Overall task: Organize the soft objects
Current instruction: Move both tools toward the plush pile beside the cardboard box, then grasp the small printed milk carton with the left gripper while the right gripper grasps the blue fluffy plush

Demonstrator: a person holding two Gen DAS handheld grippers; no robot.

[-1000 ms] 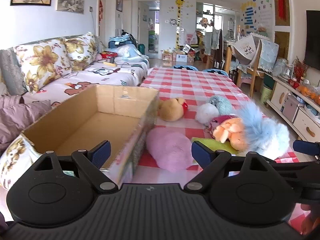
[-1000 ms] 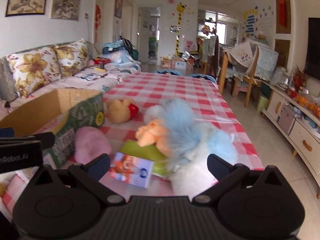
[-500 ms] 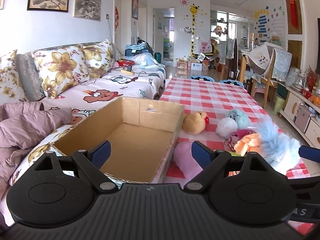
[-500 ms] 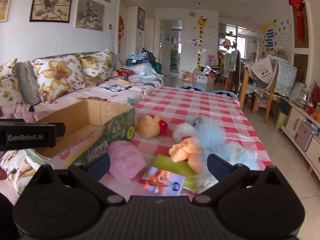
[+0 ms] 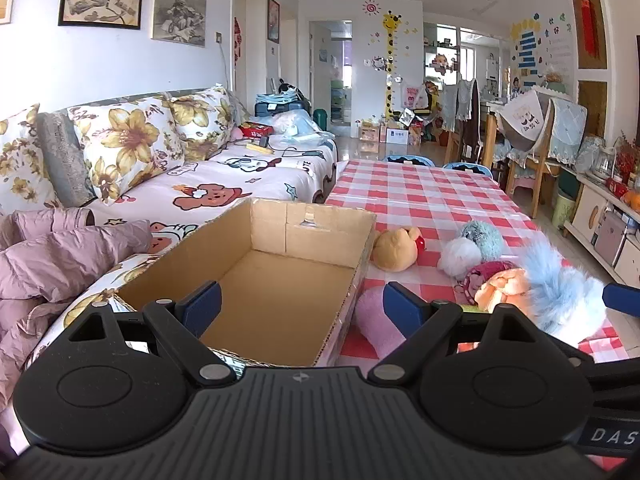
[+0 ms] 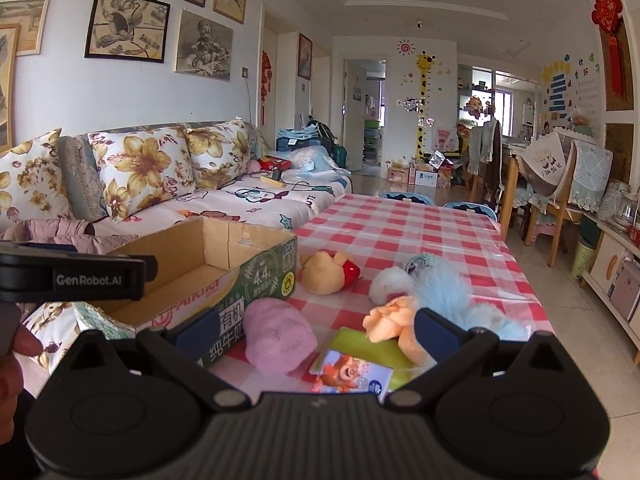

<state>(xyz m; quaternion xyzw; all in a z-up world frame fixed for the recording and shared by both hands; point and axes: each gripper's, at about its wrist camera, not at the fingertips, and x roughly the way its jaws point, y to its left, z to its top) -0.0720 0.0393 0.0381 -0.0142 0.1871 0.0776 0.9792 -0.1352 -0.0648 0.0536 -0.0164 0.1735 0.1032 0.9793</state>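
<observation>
Both wrist views face down the desk (image 5: 420,196); the left sits over the cardboard box (image 5: 280,272), and the 2 share the toys.

Your open brown cardboard box (image 5: 280,276) sits upright and empty. Just right of the box lie a pink plush roll (image 6: 278,334) at its near corner and a tan stuffed bear with a red patch (image 6: 328,272) at its far corner. Farther right of the box cluster a white pom-pom (image 5: 458,257), a grey-blue pom-pom (image 5: 482,234) and an orange-faced doll with fluffy pale-blue hair (image 5: 532,288).
</observation>
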